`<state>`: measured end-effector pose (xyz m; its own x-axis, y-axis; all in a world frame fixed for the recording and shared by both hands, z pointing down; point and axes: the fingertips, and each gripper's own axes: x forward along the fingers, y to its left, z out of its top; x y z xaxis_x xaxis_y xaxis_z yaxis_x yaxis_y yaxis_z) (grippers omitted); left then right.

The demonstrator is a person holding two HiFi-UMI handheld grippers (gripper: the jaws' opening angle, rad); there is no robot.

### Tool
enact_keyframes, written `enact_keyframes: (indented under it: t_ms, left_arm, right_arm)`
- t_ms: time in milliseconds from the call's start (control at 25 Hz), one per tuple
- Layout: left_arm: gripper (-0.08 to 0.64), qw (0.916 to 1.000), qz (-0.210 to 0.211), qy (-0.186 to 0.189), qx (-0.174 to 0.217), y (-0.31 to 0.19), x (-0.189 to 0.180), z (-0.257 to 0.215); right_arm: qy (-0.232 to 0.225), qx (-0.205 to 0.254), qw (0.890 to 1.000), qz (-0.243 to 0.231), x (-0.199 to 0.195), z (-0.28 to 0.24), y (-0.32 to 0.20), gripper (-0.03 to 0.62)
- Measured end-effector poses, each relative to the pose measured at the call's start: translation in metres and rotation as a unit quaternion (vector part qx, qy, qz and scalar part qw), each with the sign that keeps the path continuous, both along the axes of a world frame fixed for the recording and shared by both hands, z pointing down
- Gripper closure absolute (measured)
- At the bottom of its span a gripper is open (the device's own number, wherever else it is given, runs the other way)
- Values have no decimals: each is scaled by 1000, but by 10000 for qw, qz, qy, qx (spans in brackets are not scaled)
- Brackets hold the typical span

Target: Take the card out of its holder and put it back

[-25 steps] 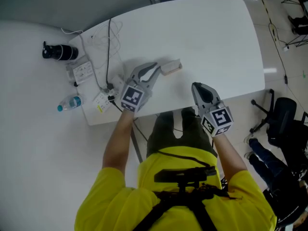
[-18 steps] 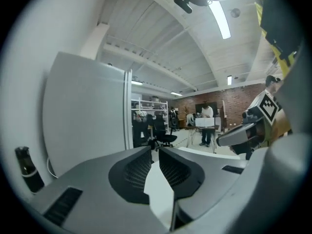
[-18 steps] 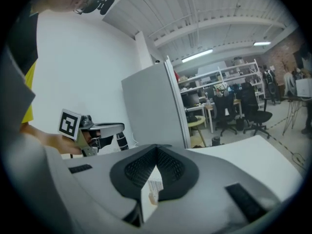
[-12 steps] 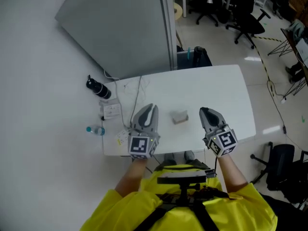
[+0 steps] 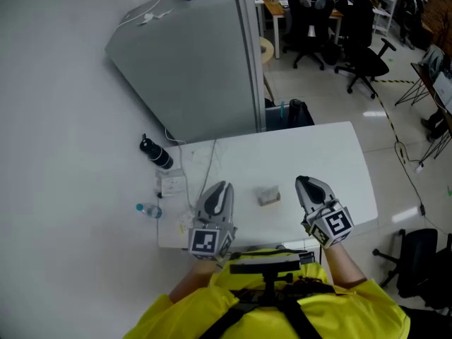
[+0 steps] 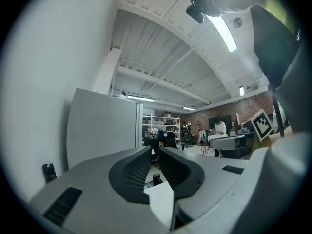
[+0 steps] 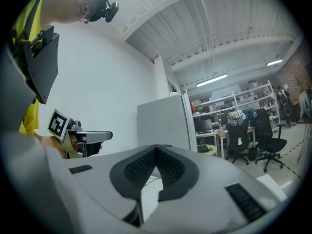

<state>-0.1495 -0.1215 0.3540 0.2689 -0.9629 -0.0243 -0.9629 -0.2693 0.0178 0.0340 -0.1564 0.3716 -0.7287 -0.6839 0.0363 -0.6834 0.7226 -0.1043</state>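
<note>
The small grey card holder [image 5: 268, 196] lies on the white table [image 5: 318, 154], near its front edge, between the two grippers and touched by neither. My left gripper [image 5: 222, 186] is to its left and points away from me. Its pads [image 6: 142, 165] stand only a narrow slit apart, with nothing between them. My right gripper [image 5: 305, 182] is to the holder's right, its jaw tips [image 7: 156, 149] touching and empty. The right gripper view shows the left gripper [image 7: 92, 136] off to the left. No card can be made out apart from the holder.
At the table's left end lie cables [image 5: 205, 154], a white power strip [image 5: 171, 184], a black flask [image 5: 155, 152] and a water bottle [image 5: 148, 210]. A tall grey partition [image 5: 191, 69] stands behind the table. Office chairs [image 5: 353, 20] fill the room beyond.
The left gripper has drawn back from the card holder toward the table's front edge, and the holder now lies alone. The head view has tilted up, so more of the room shows.
</note>
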Motion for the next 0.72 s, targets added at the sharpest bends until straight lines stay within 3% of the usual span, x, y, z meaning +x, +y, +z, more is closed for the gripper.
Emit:
enact_keyframes:
  t_ms: [240,720]
  left_arm:
    - [508,10000,44,-32,-27,-2,0,5]
    - [508,9996,190,110,-183,-3,7,23]
  right_arm:
    - [37,191,9998,53,-1,-13,1,588]
    - [124,99,9999,13,-7,-2,4,587]
